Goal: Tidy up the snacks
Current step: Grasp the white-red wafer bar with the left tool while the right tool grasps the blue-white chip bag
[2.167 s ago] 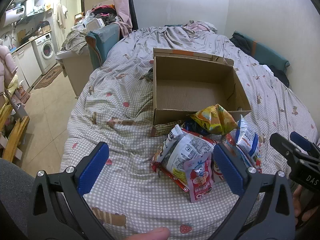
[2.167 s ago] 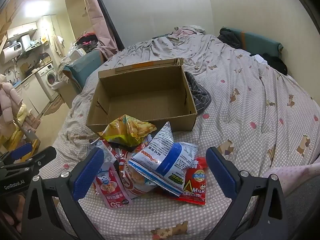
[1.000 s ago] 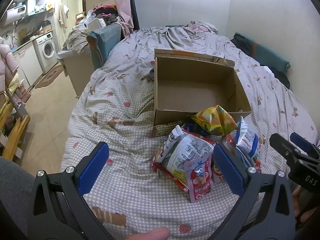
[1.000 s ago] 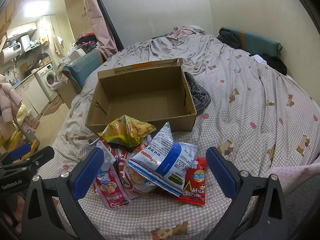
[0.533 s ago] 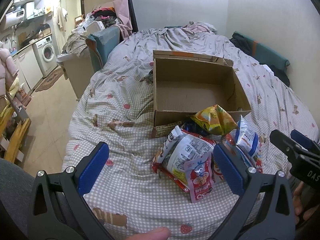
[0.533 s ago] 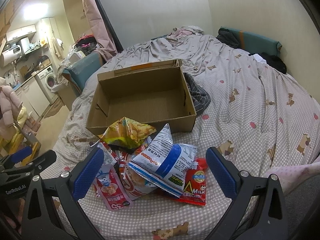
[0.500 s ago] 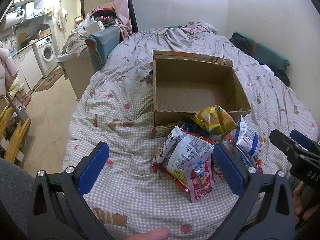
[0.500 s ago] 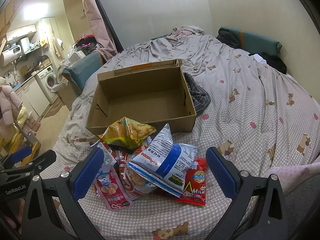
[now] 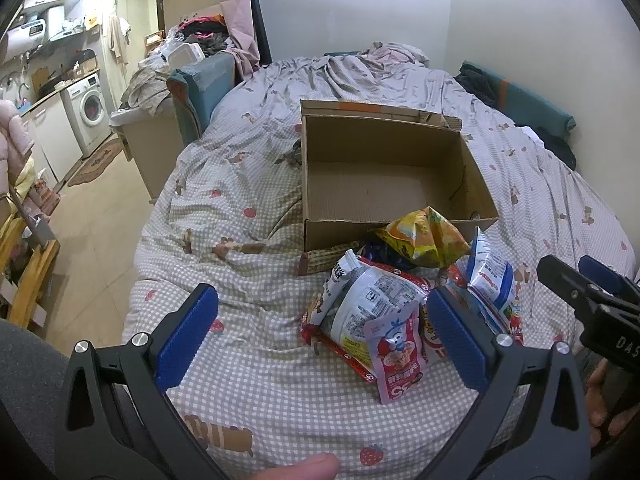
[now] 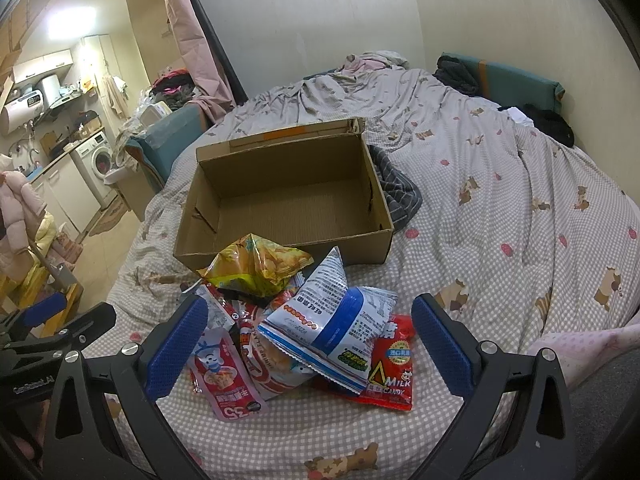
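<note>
Both tools, left [image 9: 322, 326] and right [image 10: 310, 340], gape wide and empty above light, crinkly, slippery snack bags [image 10: 320, 332]; pinch a sealed edge, toward the cardboard box [image 10: 280, 216].

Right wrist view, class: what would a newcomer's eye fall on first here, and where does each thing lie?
First the bright heap of snack packets on the checked bed cover, a yellow bag topmost at its far edge. Just behind it stands an open cardboard box, with nothing visible inside. Both tongs, right and left, are open and hold nothing.
</note>
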`<state>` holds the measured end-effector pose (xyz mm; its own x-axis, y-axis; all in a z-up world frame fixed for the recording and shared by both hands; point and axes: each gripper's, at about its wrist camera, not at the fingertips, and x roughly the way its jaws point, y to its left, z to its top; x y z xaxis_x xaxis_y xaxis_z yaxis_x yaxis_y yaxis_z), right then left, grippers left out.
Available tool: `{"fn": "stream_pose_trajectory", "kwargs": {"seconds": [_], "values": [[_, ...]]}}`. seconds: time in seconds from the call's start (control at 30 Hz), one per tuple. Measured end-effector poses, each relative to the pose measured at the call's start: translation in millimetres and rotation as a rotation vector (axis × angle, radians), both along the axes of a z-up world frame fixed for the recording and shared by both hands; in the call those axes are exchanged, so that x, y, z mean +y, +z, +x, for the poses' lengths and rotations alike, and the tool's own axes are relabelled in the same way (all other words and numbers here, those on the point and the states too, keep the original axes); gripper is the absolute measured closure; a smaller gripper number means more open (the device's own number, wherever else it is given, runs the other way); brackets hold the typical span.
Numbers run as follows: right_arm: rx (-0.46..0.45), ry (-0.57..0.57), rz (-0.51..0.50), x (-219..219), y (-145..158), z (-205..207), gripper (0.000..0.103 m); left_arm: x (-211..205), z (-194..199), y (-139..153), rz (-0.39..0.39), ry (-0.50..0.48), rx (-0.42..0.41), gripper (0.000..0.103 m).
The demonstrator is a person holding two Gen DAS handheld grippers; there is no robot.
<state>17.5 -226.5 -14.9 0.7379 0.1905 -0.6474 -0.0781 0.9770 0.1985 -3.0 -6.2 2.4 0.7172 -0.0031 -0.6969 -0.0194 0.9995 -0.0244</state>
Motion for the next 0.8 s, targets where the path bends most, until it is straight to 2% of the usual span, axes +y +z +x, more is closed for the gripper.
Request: {"fn": "stream_pose_trajectory", "kwargs": {"seconds": [0.17, 0.27, 0.33, 0.43, 0.5, 0.67, 0.73, 0.8], "values": [[0.012, 0.0, 0.025, -4.2, 1.5, 0.6, 0.0, 2.4, -0.7, 0.9, -0.003, -0.005, 0.004, 0.0], [0.041, -0.005, 0.056, -11.7, 2.4, 4.7, 0.0, 5.4, 5.2, 2.1, -0.003, -0.002, 0.039, 0.0], [0.085, -0.005, 0.122, -24.1, 3.5, 11.6, 0.0, 9.7, 11.7, 5.1, -0.016, -0.004, 0.068, 0.0], [0.174, -0.018, 0.206, -45.4, 2.8, 27.5, 0.0, 14.8, 26.7, 10.4, -0.004, 0.0, 0.111, 0.0], [0.27, -0.023, 0.307, -65.5, -4.6, 44.8, 0.0, 18.8, 41.1, 10.9, 0.018, 0.006, 0.15, 0.0], [0.494, -0.044, 0.504, -89.9, -38.4, 76.2, 0.0, 35.4, 78.5, -4.9, 0.007, 0.03, 0.278, 0.0], [0.562, -0.037, 0.536, -86.8, -51.4, 83.7, 0.0, 42.1, 89.4, -15.6, -0.013, 0.047, 0.334, 0.0], [0.618, -0.024, 0.518, -77.2, -65.0, 90.1, 0.0, 46.6, 96.0, -28.5, -0.041, 0.069, 0.381, 0.0]]}}
